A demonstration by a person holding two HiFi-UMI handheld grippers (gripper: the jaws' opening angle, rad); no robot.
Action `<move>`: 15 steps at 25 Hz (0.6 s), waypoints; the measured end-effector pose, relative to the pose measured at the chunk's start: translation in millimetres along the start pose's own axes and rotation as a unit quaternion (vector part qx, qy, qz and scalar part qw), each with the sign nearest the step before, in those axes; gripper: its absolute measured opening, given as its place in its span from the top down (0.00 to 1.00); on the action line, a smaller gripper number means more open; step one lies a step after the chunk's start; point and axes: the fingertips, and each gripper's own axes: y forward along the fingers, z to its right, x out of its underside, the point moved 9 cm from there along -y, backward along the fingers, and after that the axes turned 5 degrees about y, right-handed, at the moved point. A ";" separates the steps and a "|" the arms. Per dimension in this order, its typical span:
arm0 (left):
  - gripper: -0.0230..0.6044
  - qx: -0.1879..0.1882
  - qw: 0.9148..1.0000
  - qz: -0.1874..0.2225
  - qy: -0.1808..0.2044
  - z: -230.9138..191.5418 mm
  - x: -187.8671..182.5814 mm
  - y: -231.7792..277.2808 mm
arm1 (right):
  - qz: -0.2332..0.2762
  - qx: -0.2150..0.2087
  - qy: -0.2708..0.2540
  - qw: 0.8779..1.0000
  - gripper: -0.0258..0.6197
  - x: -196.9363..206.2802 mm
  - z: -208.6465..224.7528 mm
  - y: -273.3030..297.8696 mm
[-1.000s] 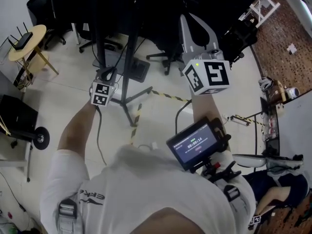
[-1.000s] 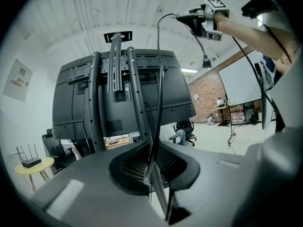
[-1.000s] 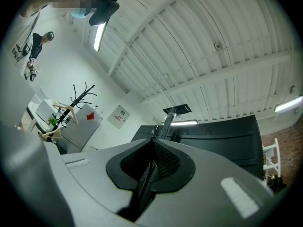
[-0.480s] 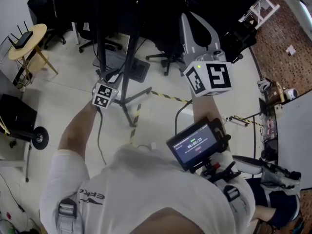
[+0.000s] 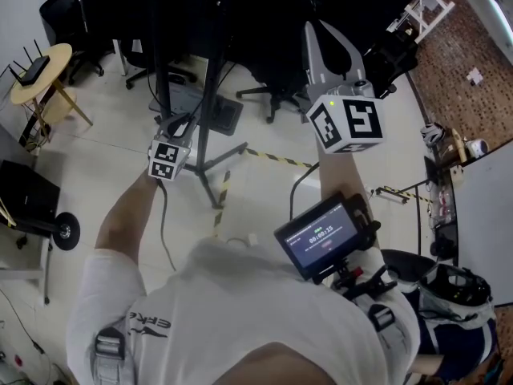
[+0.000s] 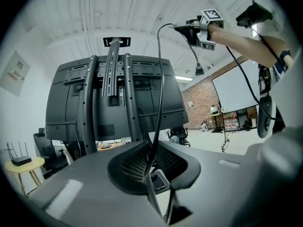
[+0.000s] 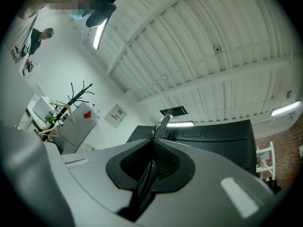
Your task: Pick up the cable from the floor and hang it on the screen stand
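On the head view I lose the cable against the dark screen stand (image 5: 210,95). The left gripper view shows it. The cable (image 6: 159,79) rises in front of the stand from my left gripper (image 6: 151,146), whose jaws have just been closing and now pinch it. It runs up to my right gripper (image 6: 183,28), clenched on it near the dangling plug (image 6: 199,71).

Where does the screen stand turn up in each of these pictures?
Head view: screen stand upper centre, slightly left.
Left gripper view: centre, against the screen's back.
Right gripper view: only its top, centre.
Shared landmark: the black screen.
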 end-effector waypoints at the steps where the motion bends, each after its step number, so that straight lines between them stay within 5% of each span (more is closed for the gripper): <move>1: 0.88 0.003 1.000 0.002 0.002 0.0 -0.2 -2.6 | -0.003 0.005 0.000 1.000 0.92 2.7 3.9 0.0; 8: 0.88 0.045 0.998 0.012 0.052 9.4 -1.6 -33.1 | -0.023 0.044 0.006 0.999 0.91 18.8 29.4 -0.8; 15: 0.92 0.047 0.994 0.023 0.091 20.0 -1.8 -69.4 | -0.044 0.079 0.023 0.996 0.91 45.3 52.7 -10.6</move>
